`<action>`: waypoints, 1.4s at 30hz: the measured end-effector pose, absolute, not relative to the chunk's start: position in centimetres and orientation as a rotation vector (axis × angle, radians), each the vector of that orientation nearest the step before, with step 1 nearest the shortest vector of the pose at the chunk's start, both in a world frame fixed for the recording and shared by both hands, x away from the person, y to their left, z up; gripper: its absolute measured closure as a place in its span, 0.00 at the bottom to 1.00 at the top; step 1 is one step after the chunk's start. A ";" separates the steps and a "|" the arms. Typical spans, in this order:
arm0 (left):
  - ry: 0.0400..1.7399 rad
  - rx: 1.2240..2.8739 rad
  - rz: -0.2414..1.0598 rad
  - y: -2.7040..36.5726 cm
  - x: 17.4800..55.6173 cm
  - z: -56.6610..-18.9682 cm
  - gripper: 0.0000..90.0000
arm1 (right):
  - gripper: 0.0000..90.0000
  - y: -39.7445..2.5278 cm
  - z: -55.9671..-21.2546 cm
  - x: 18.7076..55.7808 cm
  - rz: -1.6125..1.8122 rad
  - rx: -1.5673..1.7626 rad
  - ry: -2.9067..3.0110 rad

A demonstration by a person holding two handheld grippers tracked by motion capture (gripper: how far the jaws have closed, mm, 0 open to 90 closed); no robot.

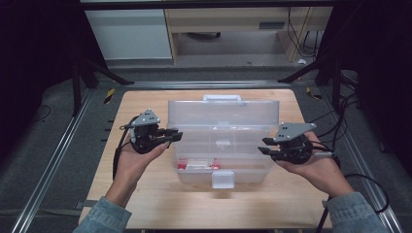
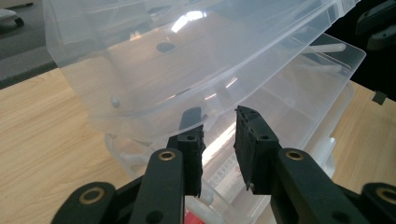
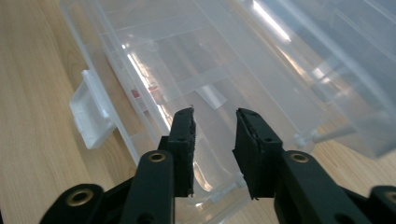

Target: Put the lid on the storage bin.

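While both claws gape empty, the clear box (image 1: 222, 141) sits on the wooden table (image 1: 145, 194).

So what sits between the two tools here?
In the high view, the open clear plastic box lies between the left tool and the right tool.

We see a clear, colourless plastic box (image 1: 223, 141) on a pale wood-grain table (image 1: 145, 194). Something red (image 1: 197, 165) lies inside the box. Our grippers (image 1: 174, 136) are black.
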State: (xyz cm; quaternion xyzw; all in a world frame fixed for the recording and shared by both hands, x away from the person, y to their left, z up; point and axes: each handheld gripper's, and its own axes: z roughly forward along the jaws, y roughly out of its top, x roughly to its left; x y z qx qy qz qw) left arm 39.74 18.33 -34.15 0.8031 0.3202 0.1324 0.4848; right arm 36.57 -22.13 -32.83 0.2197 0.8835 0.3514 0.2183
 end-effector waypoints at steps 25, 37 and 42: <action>0.801 1.980 0.298 19.8 39.0 -36.1 0.86 | 0.95 -24.3 -33.4 36.3 0.974 0.734 2.356; 0.830 1.969 0.326 21.0 39.2 -36.5 0.88 | 0.95 -24.5 -33.7 35.9 0.985 0.742 2.353; 0.833 1.972 0.334 21.0 39.1 -36.8 0.88 | 0.92 -24.6 -34.0 35.6 0.976 0.744 2.350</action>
